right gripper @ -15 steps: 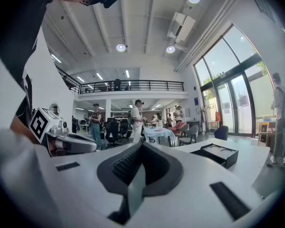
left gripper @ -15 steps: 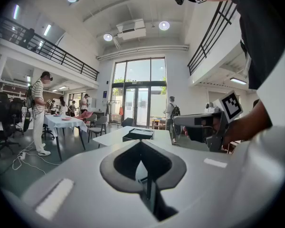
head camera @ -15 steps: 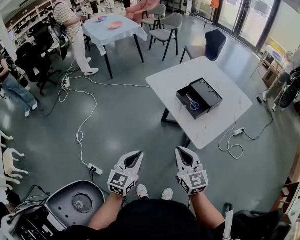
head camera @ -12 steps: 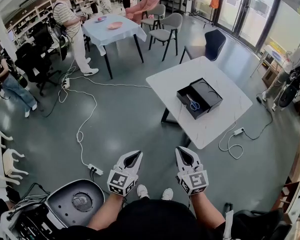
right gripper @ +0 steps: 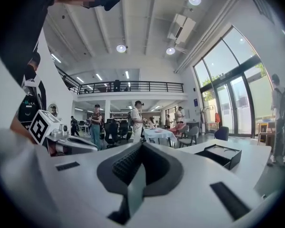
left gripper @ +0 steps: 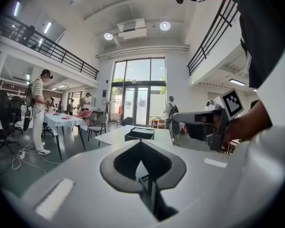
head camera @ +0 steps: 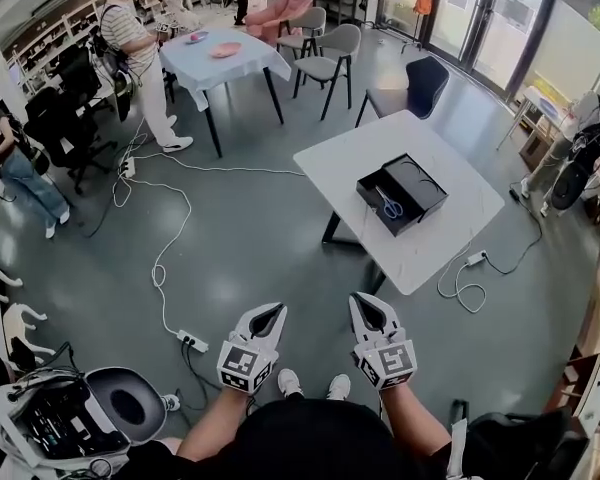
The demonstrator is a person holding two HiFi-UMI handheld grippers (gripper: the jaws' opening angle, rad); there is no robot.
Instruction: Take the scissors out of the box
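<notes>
1. The left gripper (head camera: pixel 265 314) and the right gripper (head camera: pixel 366 306) are hovering low in front of the person, both pointing forward over bare grey floor.
2. Each pair of jaws is pressing together at the tips. The two gripper views are showing nothing pinched between them, only the hollow behind the pads.
3. The blue-handled steel scissors (head camera: pixel 389 205) are lying flat inside the open black rectangular box (head camera: pixel 374 208). It is sitting on the white square table (head camera: pixel 425 253), with what looks like its lid touching it on the far right side.
4. Here is the relation that matters: the scissors are lying well ahead of both grippers and off to the right. Neither gripper is anywhere near reach, so the approach is looking like the step in hand.
5. Their long axis is running diagonally away from the person, with the blue handles at the nearer end and the blades pointing toward the far left.
6. The right gripper is sitting nearer to the table, so I'm judging it the likelier one to go in, jaws parting first and coming down from above at the handle end.
7. The box walls are standing close beside the scissors, leaving little side room.
</notes>
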